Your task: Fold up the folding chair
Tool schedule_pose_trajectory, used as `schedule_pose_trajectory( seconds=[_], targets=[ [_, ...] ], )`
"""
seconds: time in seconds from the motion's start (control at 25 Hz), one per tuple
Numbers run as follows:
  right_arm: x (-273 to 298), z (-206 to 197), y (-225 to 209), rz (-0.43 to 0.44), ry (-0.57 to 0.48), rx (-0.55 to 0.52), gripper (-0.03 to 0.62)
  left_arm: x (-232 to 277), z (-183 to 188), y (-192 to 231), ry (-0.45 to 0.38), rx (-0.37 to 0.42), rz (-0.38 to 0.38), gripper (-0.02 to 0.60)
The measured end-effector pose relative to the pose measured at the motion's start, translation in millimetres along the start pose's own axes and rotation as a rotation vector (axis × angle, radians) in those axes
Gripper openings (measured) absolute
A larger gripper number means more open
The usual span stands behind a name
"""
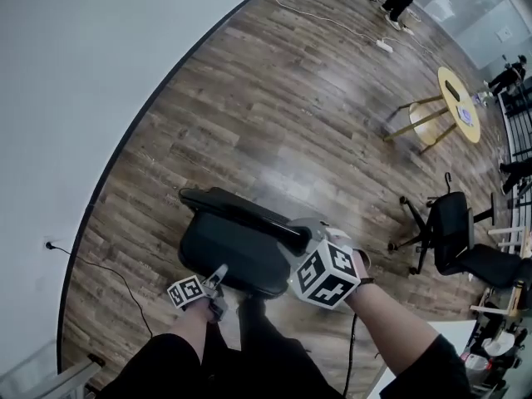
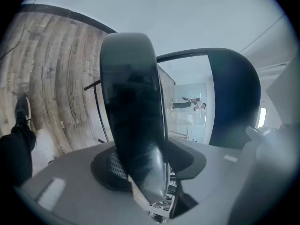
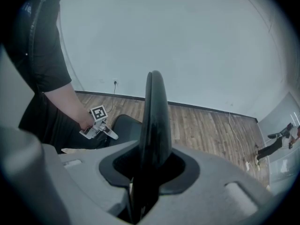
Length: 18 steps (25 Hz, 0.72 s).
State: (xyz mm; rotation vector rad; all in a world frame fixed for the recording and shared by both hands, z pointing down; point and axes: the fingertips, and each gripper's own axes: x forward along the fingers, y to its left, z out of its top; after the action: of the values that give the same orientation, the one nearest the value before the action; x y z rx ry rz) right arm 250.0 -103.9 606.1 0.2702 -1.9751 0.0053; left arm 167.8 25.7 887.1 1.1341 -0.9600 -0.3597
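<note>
The folding chair point(image 1: 237, 241) is placed on the floor point(image 1: 274, 115), near the wall point(image 1: 83, 56) at the left. An office chair point(image 1: 453, 227) is set well apart to its right, with a round table point(image 1: 455, 98) found behind that.

No text, label or number can be read — only coded square markers point(image 1: 326, 277).

Black padded folding chair point(image 1: 235, 252), half-folded

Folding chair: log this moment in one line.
left claw: shut on seat | right claw: shut on backrest | folding chair: not yet flat
</note>
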Motion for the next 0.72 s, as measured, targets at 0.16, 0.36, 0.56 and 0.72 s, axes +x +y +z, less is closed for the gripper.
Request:
schedule_pose_trajectory(
  seconds=[0.16, 0.36, 0.56, 0.72],
  targets=[
    [-3, 5, 17, 0.004, -0.021, -0.022, 0.1, 0, 6, -11, -0.006, 0.011, 0.005, 0.206],
    [-4, 11, 34, -0.024, -0.028, -0.047, 0.091, 4, 18, -24, -0.027, 0.025, 0.033, 0.204],
    [-5, 16, 42, -0.035, -0.026, -0.037, 0.087, 6, 26, -37, -0.038, 0.033, 0.038, 0.198],
    [-4, 21, 52, -0.023, -0.038, -0.053, 0.08, 9, 33, -49, -0.039, 0.042, 0.038, 0.193]
  ],
)
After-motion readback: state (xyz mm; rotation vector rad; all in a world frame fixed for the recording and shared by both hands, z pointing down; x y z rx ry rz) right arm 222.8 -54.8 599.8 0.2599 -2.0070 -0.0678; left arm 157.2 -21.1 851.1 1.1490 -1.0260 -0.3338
